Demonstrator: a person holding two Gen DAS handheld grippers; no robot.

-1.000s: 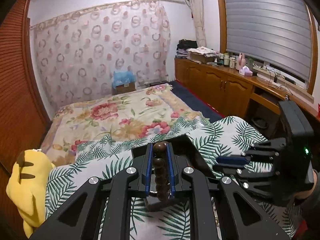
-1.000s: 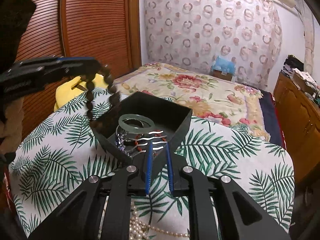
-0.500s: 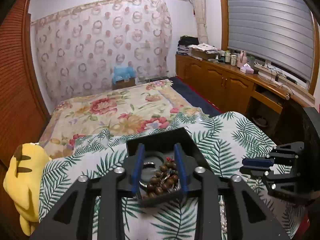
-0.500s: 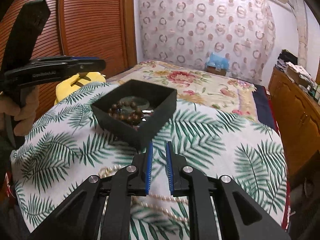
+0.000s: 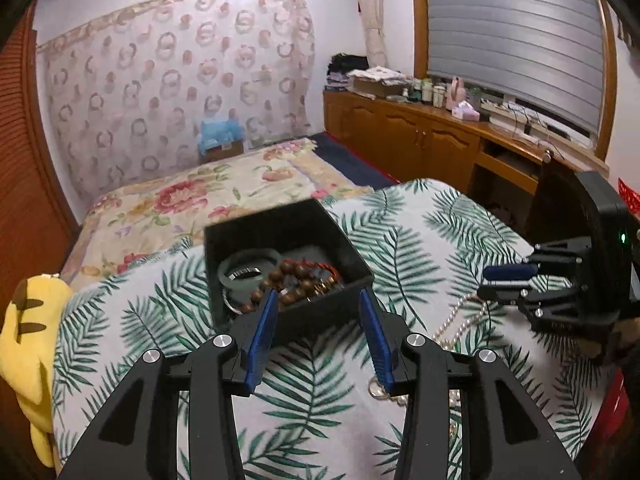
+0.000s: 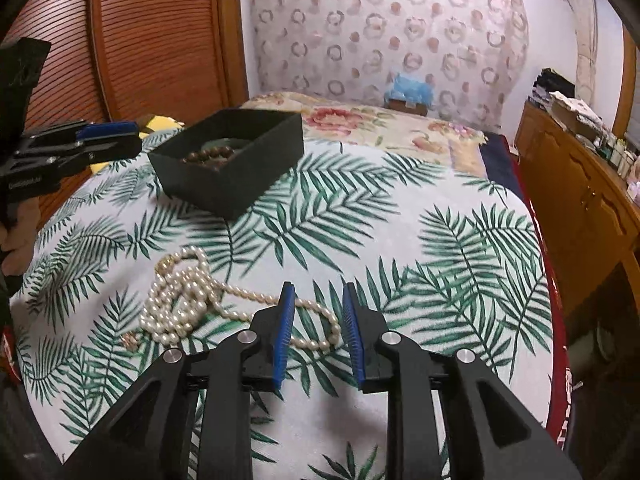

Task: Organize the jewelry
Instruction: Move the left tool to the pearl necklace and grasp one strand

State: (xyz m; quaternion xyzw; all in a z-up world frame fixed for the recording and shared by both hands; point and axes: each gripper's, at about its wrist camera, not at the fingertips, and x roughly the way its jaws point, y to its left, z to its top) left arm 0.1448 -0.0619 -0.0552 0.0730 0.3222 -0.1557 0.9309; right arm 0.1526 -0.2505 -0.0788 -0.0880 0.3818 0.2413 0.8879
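Observation:
A black open box stands on the palm-leaf cloth. In it lie a brown wooden bead bracelet, a green bangle and other small pieces. A white pearl necklace lies loose on the cloth in front of the box. My left gripper is open and empty, just before the box's near wall; it shows at the left in the right wrist view. My right gripper is open and empty, over the necklace's right loop; it shows at the right in the left wrist view.
A yellow plush toy lies at the cloth's left edge. A floral bedspread stretches beyond the box. Wooden cabinets with clutter line the right wall. A slatted wooden wardrobe stands at the left.
My left gripper opened and dropped the brown bead bracelet into the box, then drew back. My right gripper pulled back from the box to over the pearl necklace and opened wider.

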